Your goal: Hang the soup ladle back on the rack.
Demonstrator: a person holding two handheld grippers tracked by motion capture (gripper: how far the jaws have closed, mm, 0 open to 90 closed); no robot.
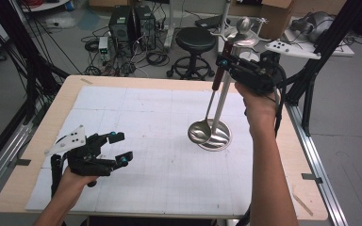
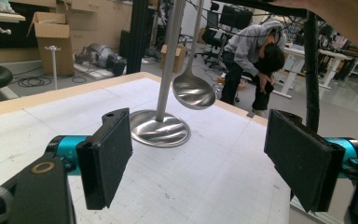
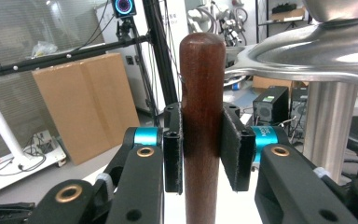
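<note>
Right gripper (image 1: 224, 62) is up high at the far right of the table for me, and its pads are clamped on the dark wooden handle (image 3: 202, 121) of the ladle (image 1: 200, 131). In the right gripper view the handle stands upright between the two black pads, both pressed against it, its rounded tip poking above them. The ladle hangs off the table: its steel shaft slants down and its bowl (image 2: 193, 92) floats just above the round base (image 1: 217, 136) of the steel utensil stand (image 1: 224, 96), close beside the pole. I can't tell whether the bowl grazes the pole. The stand's hook ring (image 3: 307, 51) sits right next to the handle tip, at about gripper height.

Left gripper (image 1: 119, 148) rests low over the near left of the white gridded mat (image 1: 160, 174), jaws spread wide with nothing between them. From the left gripper view I look straight through that gap at the stand's base and the ladle bowl, both well apart from these pads. A person bends over in the background beyond the table.
</note>
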